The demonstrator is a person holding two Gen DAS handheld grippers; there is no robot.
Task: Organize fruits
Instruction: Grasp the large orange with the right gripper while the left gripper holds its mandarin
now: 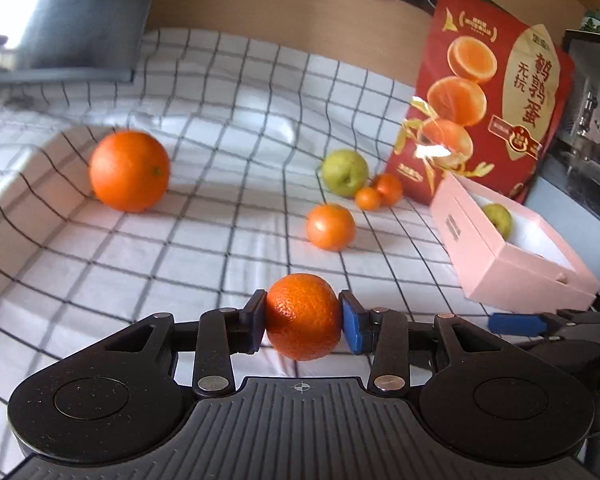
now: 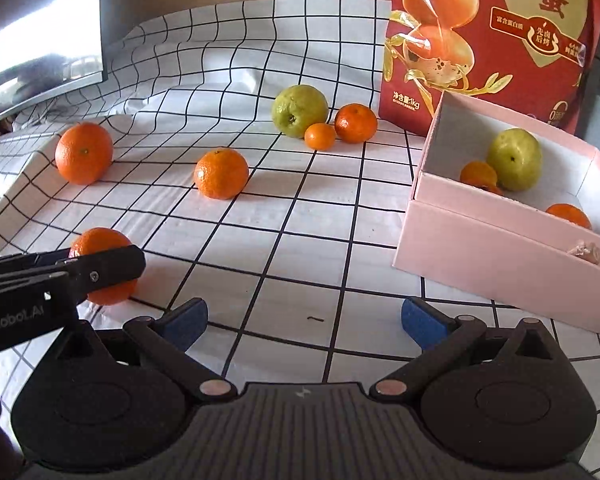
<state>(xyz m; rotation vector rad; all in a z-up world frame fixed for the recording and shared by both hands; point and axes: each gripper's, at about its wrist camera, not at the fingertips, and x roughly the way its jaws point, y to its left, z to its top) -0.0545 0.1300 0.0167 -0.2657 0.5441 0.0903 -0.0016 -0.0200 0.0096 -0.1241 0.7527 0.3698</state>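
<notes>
A: Left hand-held gripper [image 1: 302, 322]; state?

B: Clamped on a mandarin [image 1: 303, 316]; both pads pressing its sides, fruit sits right between the fingertips, over the checked cloth [image 1: 204, 240]; from the right wrist view the same mandarin [image 2: 100, 266] shows at far left, half hidden behind the black finger.

A: Right hand-held gripper [image 2: 303, 322]?

B: Jaws spread wide, nothing between them; blue pads [image 2: 422, 322] hang over bare cloth, just in front of the pink box [image 2: 500, 252]; box is ahead and to its right, near but not touching.

A: Box contents?

B: One green fruit [image 2: 514, 160] at the back; a small orange one [image 2: 478, 174] touching it on the left; another orange one [image 2: 568, 215] by the near wall, partly hidden by the rim; a small pale scrap lies on the front rim, can't tell what it is.

A: Loose fruit on the tabletop?

B: Big orange [image 2: 84, 153] far left by a ridge in the cloth; mid mandarin [image 2: 221, 173] alone in the centre, well ahead of both grippers; cluster at the back: green fruit [image 2: 299, 110], tiny orange one [image 2: 320, 136] touching it, another mandarin [image 2: 355, 123] just beside; all three close to the red printed bag [image 2: 496, 60].

A: Bag position?

B: Upright behind the box; a monitor [image 2: 40, 20] stands at back left.
</notes>
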